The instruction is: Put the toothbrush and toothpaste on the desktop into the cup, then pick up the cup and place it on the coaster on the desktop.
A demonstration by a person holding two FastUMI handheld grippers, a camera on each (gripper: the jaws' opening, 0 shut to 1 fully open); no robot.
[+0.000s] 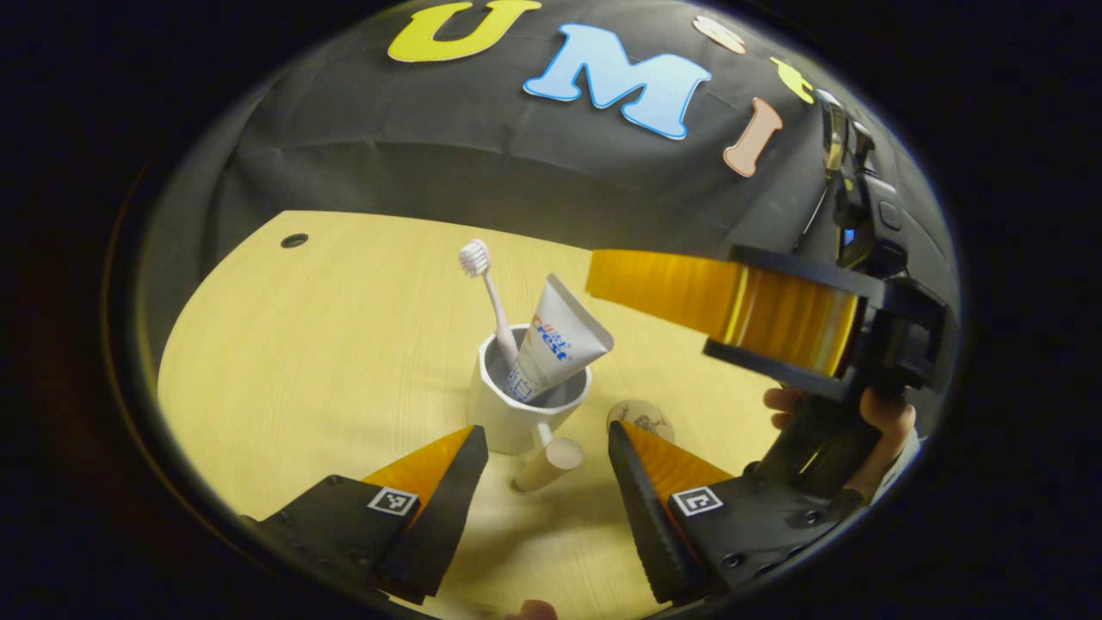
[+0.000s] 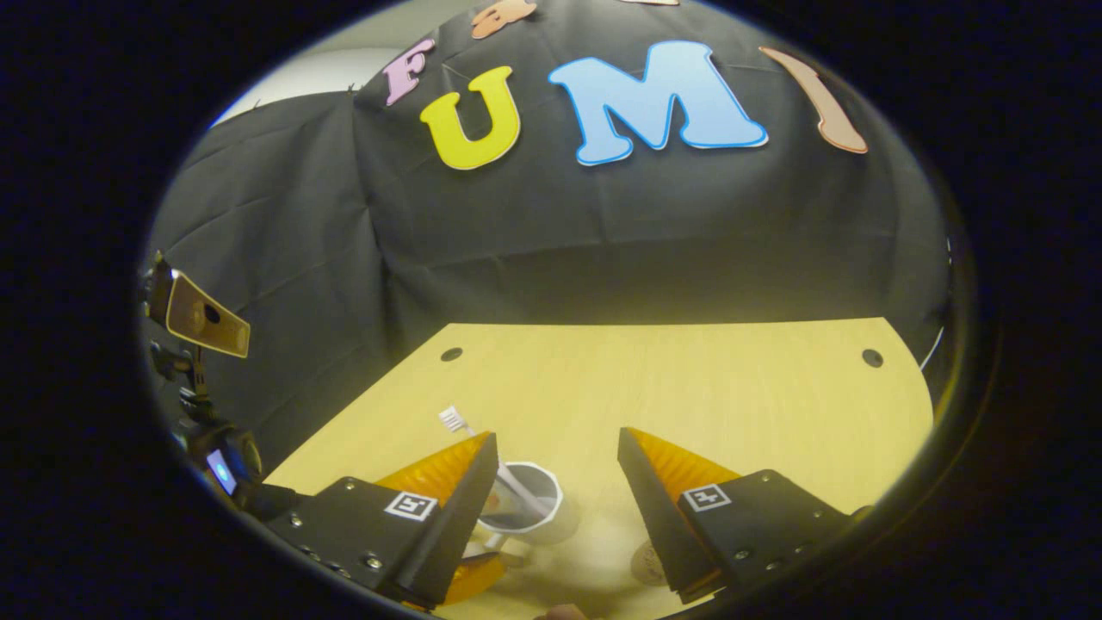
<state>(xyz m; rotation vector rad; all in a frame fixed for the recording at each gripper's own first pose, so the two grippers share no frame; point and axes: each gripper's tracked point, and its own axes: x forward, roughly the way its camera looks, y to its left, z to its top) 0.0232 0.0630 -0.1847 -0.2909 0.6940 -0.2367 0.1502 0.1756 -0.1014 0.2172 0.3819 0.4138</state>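
The white cup (image 1: 525, 405) stands at the centre of the left gripper view on the wooden desktop (image 1: 327, 344), holding the toothbrush (image 1: 487, 293) and toothpaste tube (image 1: 555, 340). The round coaster (image 1: 644, 418) lies just right of it. The left gripper (image 1: 547, 443) has its fingers apart, the cup's handle (image 1: 551, 461) between them; the right gripper (image 2: 558, 448), fingers apart, hangs above the cup in the right gripper view

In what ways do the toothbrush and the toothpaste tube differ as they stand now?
The toothbrush is thin, its bristle head rising highest; the toothpaste tube is broad, flat and shorter. The toothbrush leans left in the left gripper view, the toothpaste tube leans right. Both are pale and stand inside the white cup.
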